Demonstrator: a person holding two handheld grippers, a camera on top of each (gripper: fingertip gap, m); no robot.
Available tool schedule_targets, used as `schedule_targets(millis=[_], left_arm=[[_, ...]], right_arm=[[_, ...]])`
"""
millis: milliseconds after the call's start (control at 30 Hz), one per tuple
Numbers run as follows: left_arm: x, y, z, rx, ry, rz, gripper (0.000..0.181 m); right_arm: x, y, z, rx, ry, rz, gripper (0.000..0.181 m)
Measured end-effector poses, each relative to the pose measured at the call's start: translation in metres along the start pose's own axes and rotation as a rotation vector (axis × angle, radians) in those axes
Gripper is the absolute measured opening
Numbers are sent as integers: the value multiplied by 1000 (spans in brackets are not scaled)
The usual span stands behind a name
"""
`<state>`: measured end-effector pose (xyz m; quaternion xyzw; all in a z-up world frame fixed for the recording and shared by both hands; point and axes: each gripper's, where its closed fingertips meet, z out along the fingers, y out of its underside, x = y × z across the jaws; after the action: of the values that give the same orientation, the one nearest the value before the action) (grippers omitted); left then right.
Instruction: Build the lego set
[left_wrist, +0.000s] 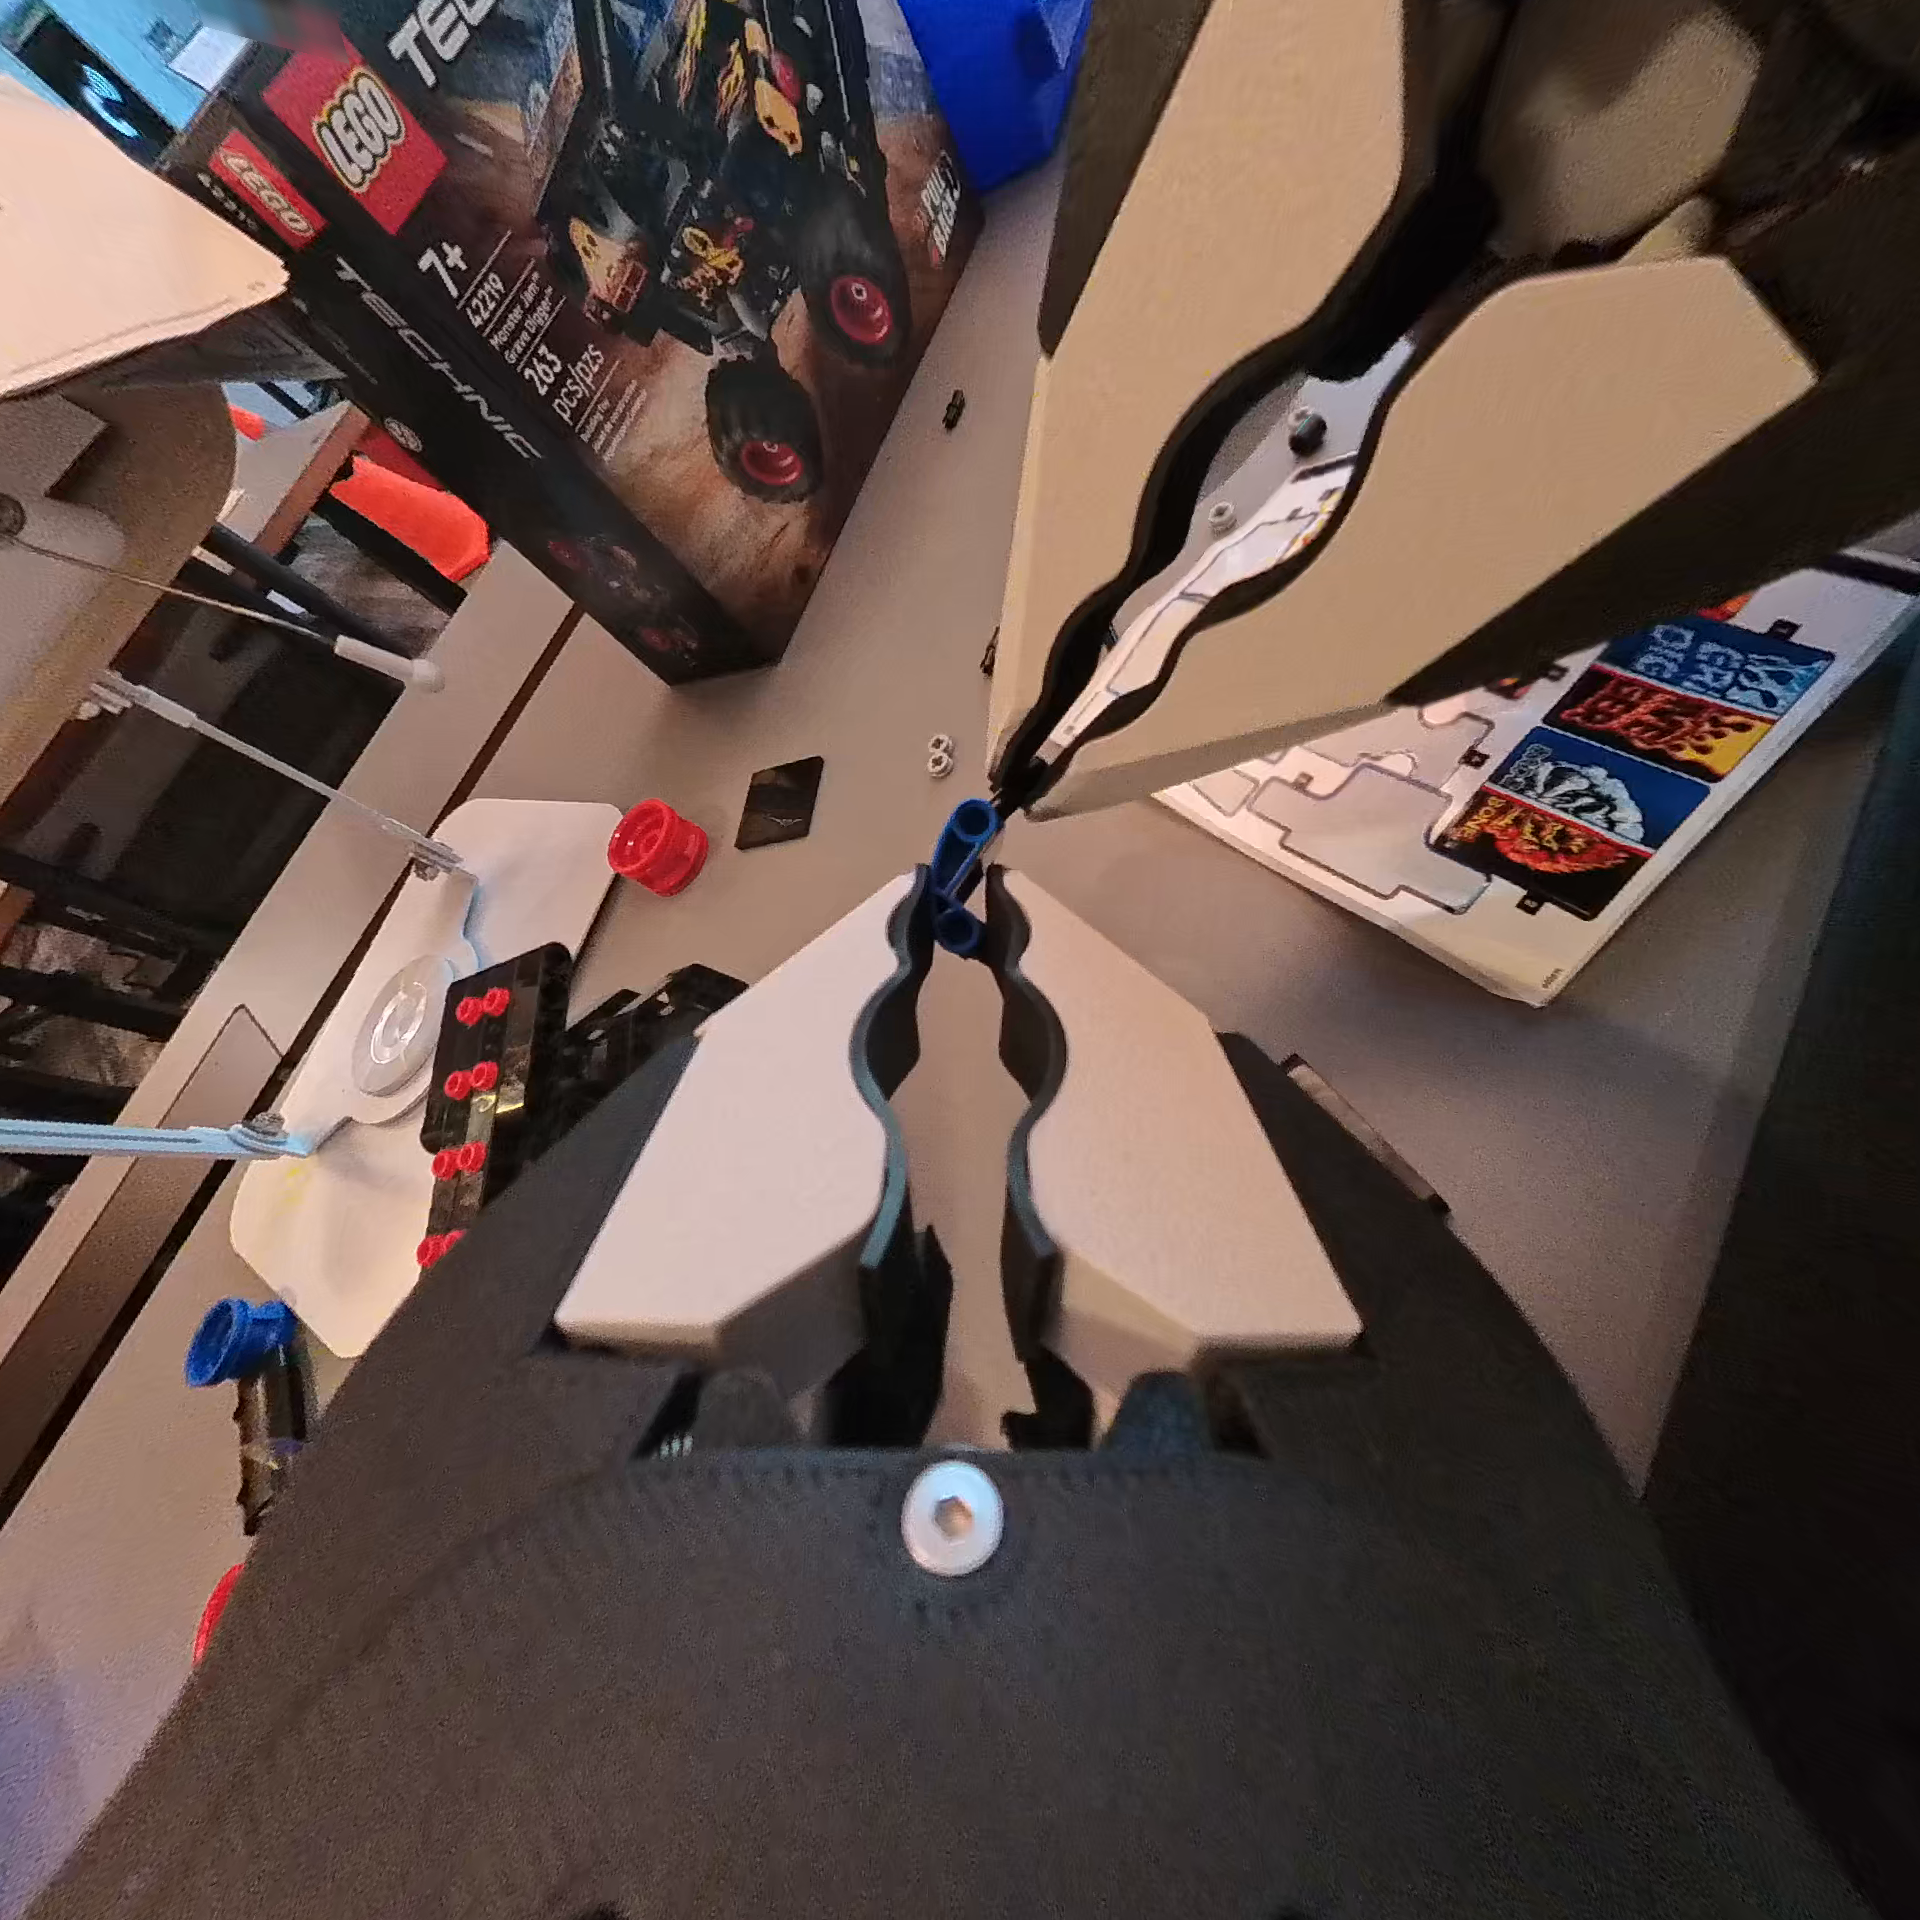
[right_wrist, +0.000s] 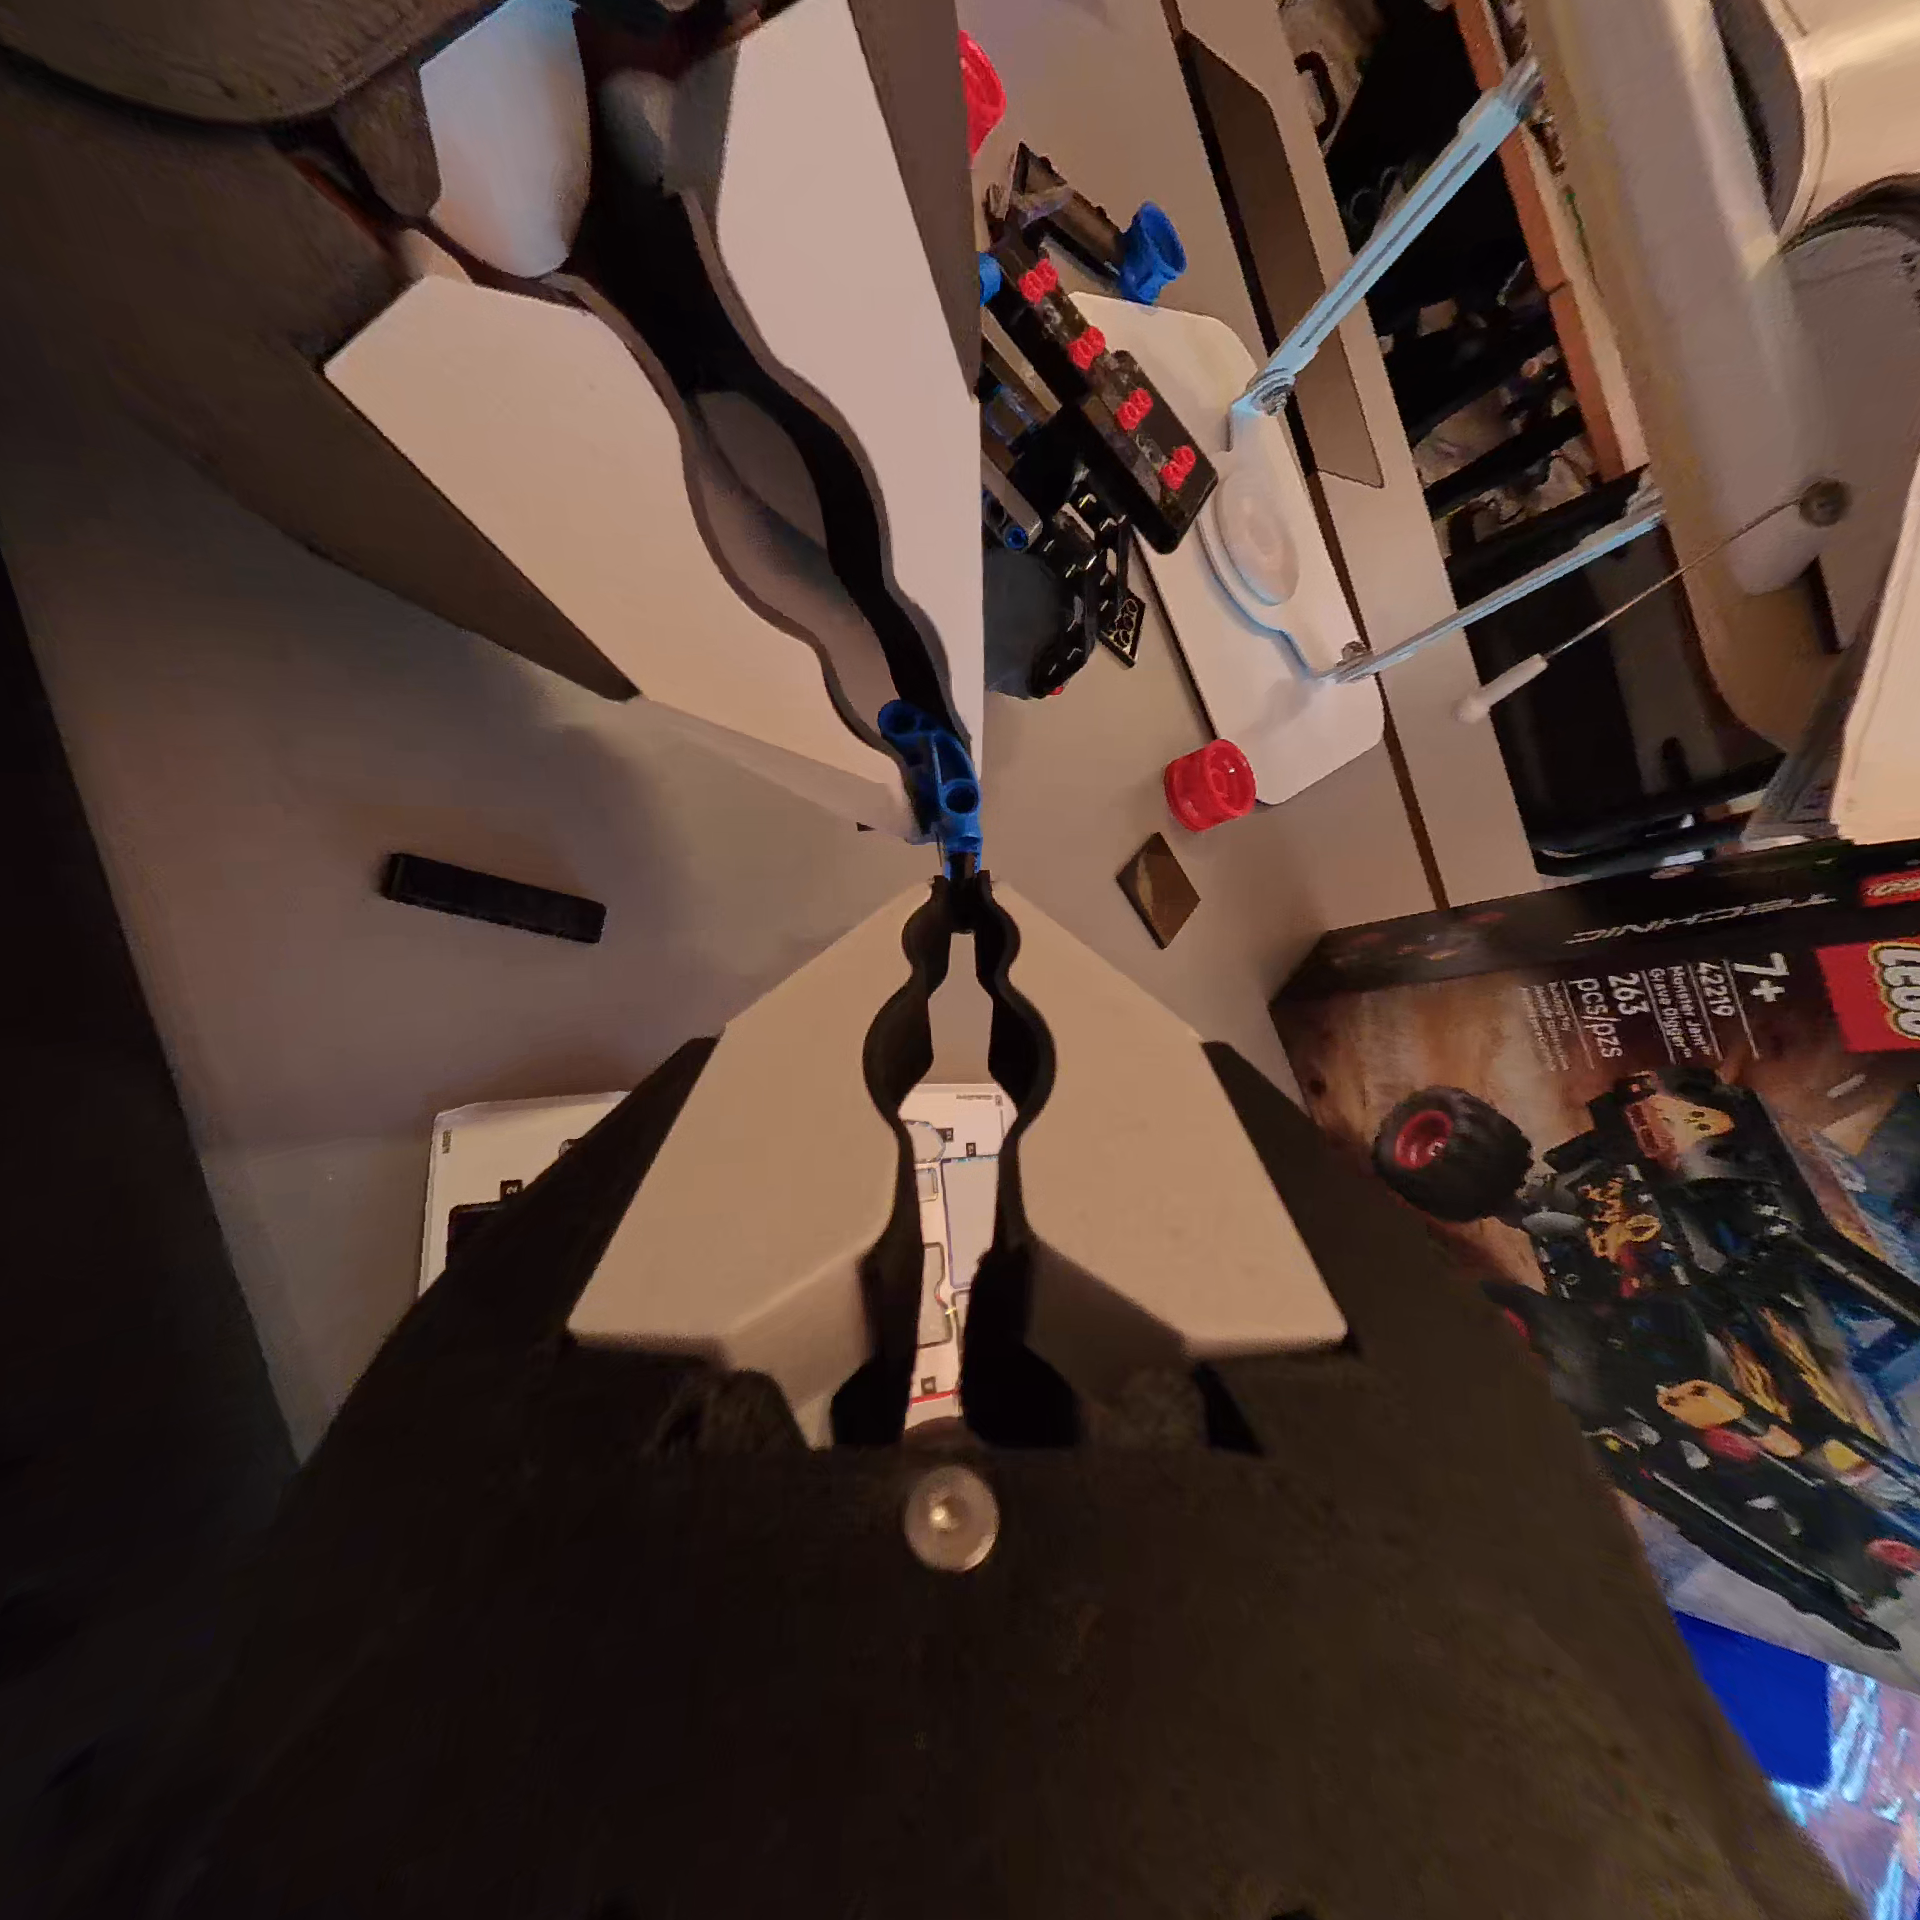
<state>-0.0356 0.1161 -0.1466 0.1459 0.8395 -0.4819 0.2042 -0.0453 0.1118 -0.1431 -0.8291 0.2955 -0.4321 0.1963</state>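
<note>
Left wrist view, left to right: a partly built black assembly (left_wrist: 499, 1081) with red pins is seen lying half on a white base plate (left_wrist: 520, 862). A red wheel hub (left_wrist: 658, 845) and a flat black tile (left_wrist: 779, 802) are noted on the grey table (left_wrist: 1195, 935); the set box (left_wrist: 623, 343) stands behind them. At centre, a small blue connector (left_wrist: 961, 883) is pinched at its lower end by the left gripper (left_wrist: 958, 902), jaws narrow. Its upper end is met by the right gripper (left_wrist: 1018, 795), tips closed on a small black pin, seen in the right wrist view (right_wrist: 961, 864) entering the connector. A sticker sheet (left_wrist: 1558, 790) lies at right.
</note>
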Motion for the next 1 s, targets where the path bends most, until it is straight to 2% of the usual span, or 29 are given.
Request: schedule_targets(millis=[333,500,667,1000], left_arm=[[-1,-5,-1,7,-49,75,6],[-2,-10,-5,53,-25,37,7],[-8,-16,-9,94,-18,-25,7],[-5,-19,-11,117,-4,-34,7]], right_arm=[[0,-1,0,-18,37,-79,1],[3,-7,-3,46,-1,-35,1],[12,-12,-12,163,-86,124,5],[11,-10,-15,182,-116,112,0]])
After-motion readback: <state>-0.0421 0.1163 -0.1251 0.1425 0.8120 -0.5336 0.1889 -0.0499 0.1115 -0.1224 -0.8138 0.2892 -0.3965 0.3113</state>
